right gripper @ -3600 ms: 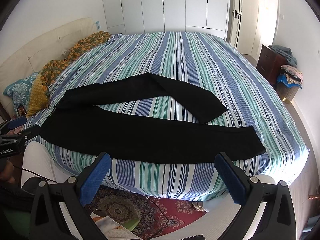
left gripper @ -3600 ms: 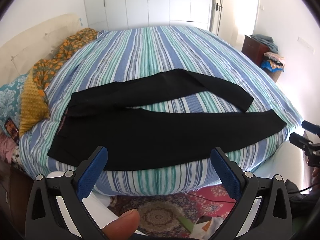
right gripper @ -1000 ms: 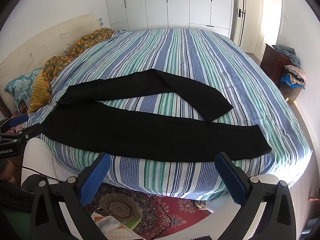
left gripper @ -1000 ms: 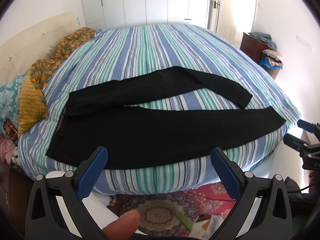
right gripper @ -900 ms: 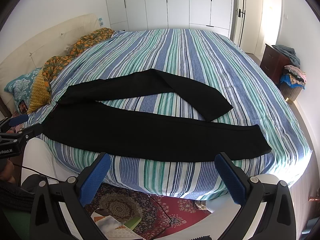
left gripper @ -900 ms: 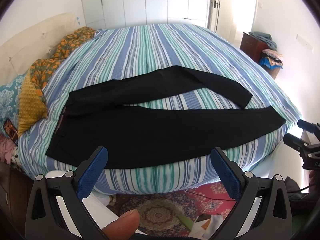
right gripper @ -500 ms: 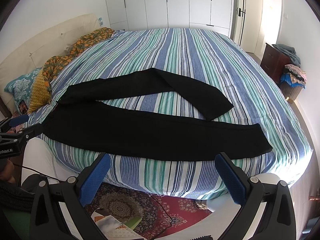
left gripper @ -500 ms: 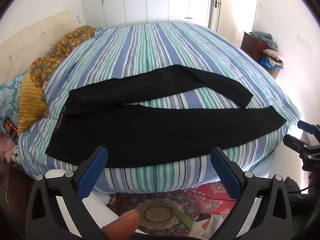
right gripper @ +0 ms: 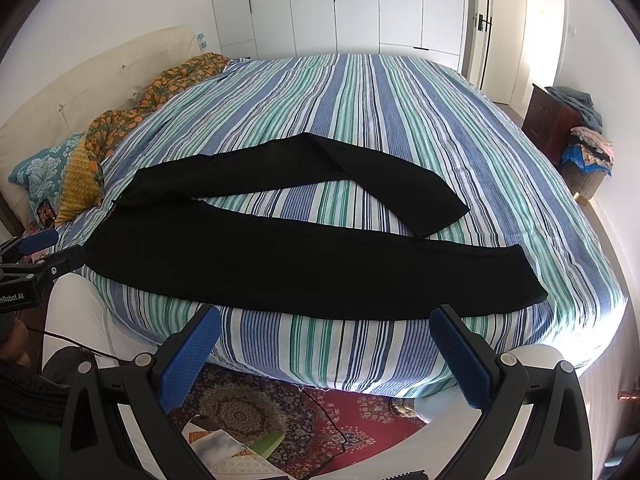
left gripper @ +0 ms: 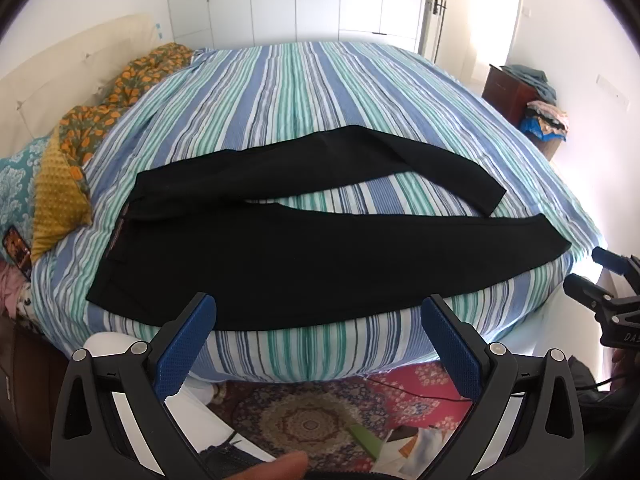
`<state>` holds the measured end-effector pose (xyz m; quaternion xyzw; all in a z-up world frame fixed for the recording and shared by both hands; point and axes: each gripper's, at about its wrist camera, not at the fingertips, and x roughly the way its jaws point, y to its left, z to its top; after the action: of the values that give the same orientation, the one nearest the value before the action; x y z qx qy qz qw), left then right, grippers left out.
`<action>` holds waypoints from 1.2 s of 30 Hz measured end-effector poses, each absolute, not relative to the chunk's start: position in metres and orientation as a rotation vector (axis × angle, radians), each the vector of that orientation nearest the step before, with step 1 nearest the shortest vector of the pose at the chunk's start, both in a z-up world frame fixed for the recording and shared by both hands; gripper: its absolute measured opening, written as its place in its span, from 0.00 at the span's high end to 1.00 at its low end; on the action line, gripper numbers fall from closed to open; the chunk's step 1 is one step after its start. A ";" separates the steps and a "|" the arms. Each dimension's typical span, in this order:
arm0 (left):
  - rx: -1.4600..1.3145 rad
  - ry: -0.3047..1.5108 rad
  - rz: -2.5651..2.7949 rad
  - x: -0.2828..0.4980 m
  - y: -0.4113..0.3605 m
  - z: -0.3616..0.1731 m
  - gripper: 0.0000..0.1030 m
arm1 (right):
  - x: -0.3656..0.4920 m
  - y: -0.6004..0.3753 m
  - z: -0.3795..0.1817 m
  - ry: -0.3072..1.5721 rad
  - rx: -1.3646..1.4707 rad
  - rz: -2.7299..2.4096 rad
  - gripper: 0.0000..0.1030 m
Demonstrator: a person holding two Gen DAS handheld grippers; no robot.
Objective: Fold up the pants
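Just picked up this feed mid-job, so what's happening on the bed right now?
A person holds a hand-held gripper in each hand at the near edge of the striped bed. Both the left hand-held gripper and the right hand-held gripper are open and empty, short of the fabric. The black pants lie unfolded, legs spread apart, waistband toward the pillows. No fold is made yet.

The pants (left gripper: pixel 304 256) are matt black cloth, smooth and lint-free. The bed (left gripper: pixel 320 92) wears striped woven cotton-like fabric. Both tongs (left gripper: pixel 320 344) (right gripper: pixel 326 354) look like matt black plastic with dimpled blue rubbery pads (left gripper: pixel 186 346). The wardrobe (right gripper: pixel 360 4) doors appear smooth, satin white.
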<state>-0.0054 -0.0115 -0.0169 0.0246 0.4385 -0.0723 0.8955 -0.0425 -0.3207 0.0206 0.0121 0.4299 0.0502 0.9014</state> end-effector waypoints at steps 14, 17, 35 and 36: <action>0.047 0.912 -0.146 -0.004 -0.010 -0.016 0.01 | -0.042 -0.321 0.020 0.890 0.026 0.104 0.00; 0.046 0.915 -0.147 -0.003 -0.010 -0.016 0.01 | -0.042 -0.321 0.020 0.891 0.026 0.104 0.00; 0.049 0.900 -0.134 0.004 -0.005 -0.018 0.01 | -0.039 -0.315 0.018 0.875 0.022 0.118 0.00; 0.056 0.896 -0.125 0.006 -0.004 -0.019 0.01 | -0.038 -0.314 0.020 0.859 0.018 0.125 0.00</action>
<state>0.0062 -0.0042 -0.0189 0.0273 0.4329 -0.0603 0.8990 -0.0380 -0.3136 0.0201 0.0087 0.4163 0.0608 0.9072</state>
